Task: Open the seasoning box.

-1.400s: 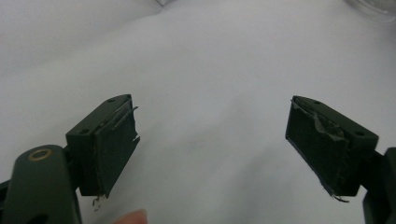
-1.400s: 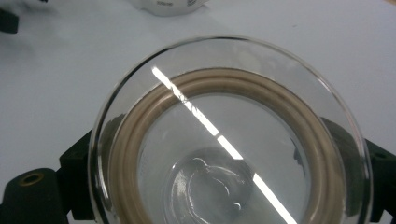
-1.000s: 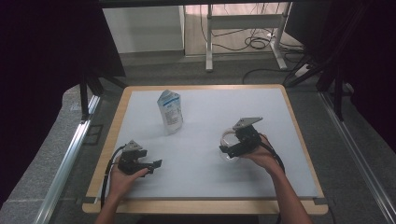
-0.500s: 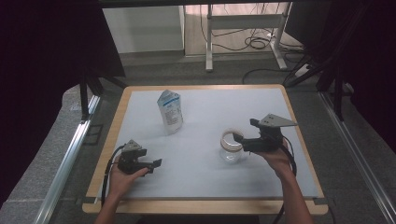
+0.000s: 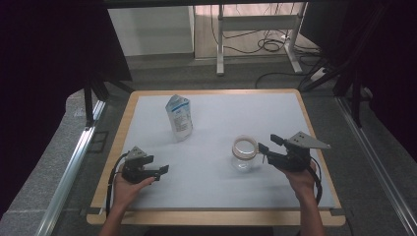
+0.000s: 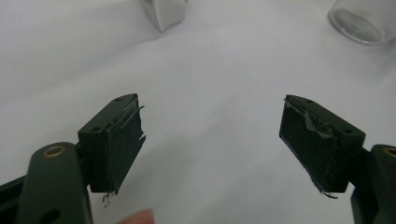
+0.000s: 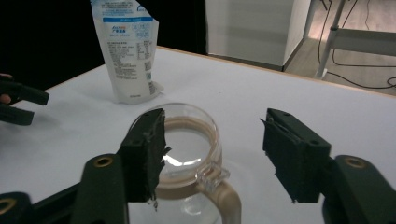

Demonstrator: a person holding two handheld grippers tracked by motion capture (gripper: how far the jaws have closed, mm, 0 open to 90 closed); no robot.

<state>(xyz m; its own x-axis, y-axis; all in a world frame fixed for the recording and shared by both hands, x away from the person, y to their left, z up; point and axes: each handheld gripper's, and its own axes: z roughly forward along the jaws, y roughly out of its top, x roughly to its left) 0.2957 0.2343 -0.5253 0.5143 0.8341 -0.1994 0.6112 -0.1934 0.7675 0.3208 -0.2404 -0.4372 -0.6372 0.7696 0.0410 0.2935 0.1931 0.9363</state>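
- Jaws of the right gripper [image 5: 264, 149] stand apart with nothing pinched; they have just been closing, part-way only. In the right gripper view [image 7: 212, 154] the glass jar sits beyond and below the gap and no pad touches it.
- Left gripper [image 5: 163, 169] jaws spread wide, having closed a touch just now; only bare white surface lies between them in the left gripper view [image 6: 212, 140].
- Left hand [image 5: 129, 189] holds its gripper low at the near-left of the bench [image 5: 314, 128], cable trailing off the near edge.
- Right hand [image 5: 301, 179] holds its gripper at the near-right, jaws pointing left toward the jar, grey plate on top.
- Glass jar [image 5: 244, 153]: clear, upright, tan band around the open rim, handle toward the right gripper; it stands on the bench right of centre, just beside the right jaw tips, apart from them.
- White pouch [image 5: 179, 117] with blue print stands upright farther back, left of centre, well apart from the jar.
- Beyond the bench: grey floor, cables [image 5: 268, 46], a metal frame leg.
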